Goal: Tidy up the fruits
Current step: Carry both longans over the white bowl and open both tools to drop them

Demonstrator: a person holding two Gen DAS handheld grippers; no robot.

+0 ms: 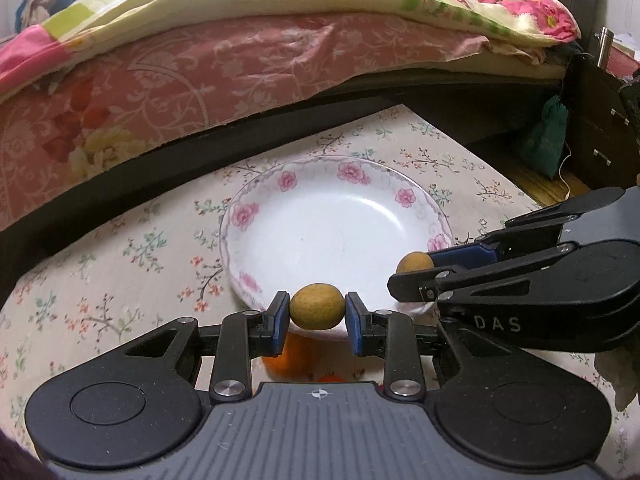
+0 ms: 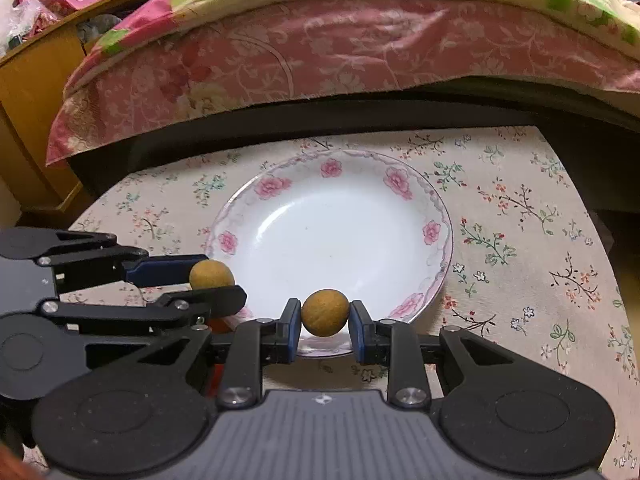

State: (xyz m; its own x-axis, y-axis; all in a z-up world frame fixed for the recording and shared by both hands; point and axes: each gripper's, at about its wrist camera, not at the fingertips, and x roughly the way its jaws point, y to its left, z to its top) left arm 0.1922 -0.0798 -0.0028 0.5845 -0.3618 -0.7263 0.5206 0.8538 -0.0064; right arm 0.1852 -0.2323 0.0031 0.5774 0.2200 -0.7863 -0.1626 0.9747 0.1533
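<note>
- The left claw (image 1: 317, 312) pinches a small round tan fruit (image 1: 317, 306) between its blue pads, held over the near rim of the plate (image 1: 400, 196), on the side toward the left edge of the surface (image 1: 120, 264).
- Beneath that claw something orange (image 1: 294, 356) lies on the surface at its near edge, half hidden; it may be more fruit, but I cannot tell.
- The plate, white with pink flowers on its rim, sits mid-surface toward the far edge by the bed (image 1: 160, 80). Nothing is in it.
- The right claw (image 2: 325, 316) pinches a second fruit (image 2: 325, 312) of the same kind, also over the near rim, just beside the left claw.
- Risks, as I judge them: both fruits are round and sit near the pad tips, so a slack squeeze could let one slip and roll off the surface; released over the sloping rim rather than the hollow, one could roll out; and the claws are close enough to bump each other as they go in together.
</note>
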